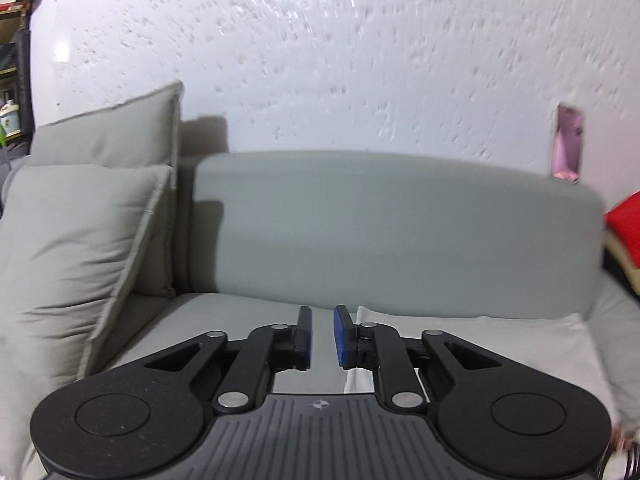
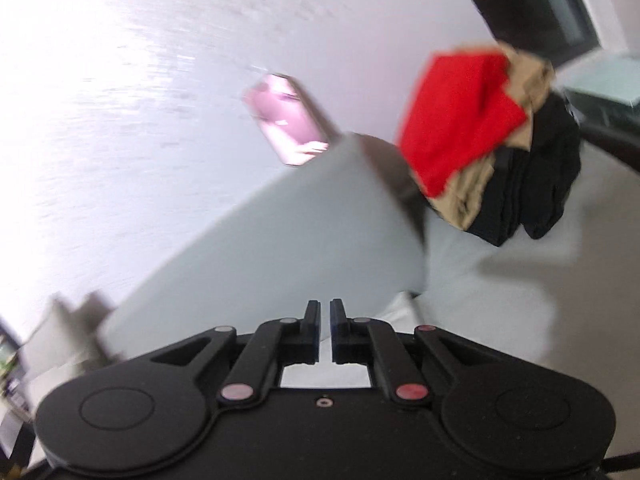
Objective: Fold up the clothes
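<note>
Jaws: both of mine are a little open, holding nothing.
Left gripper [image 1: 322, 338]: above white cloth [image 1: 472, 344] on sofa [image 1: 400, 232].
Right gripper [image 2: 325, 330]: near clothes pile [image 2: 480, 136].
Risk: I might bump it over.

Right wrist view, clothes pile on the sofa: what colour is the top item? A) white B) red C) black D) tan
B: the red garment sits on top of the pile, with a tan piece under it and black clothes beside and below, all on the grey sofa.
</note>
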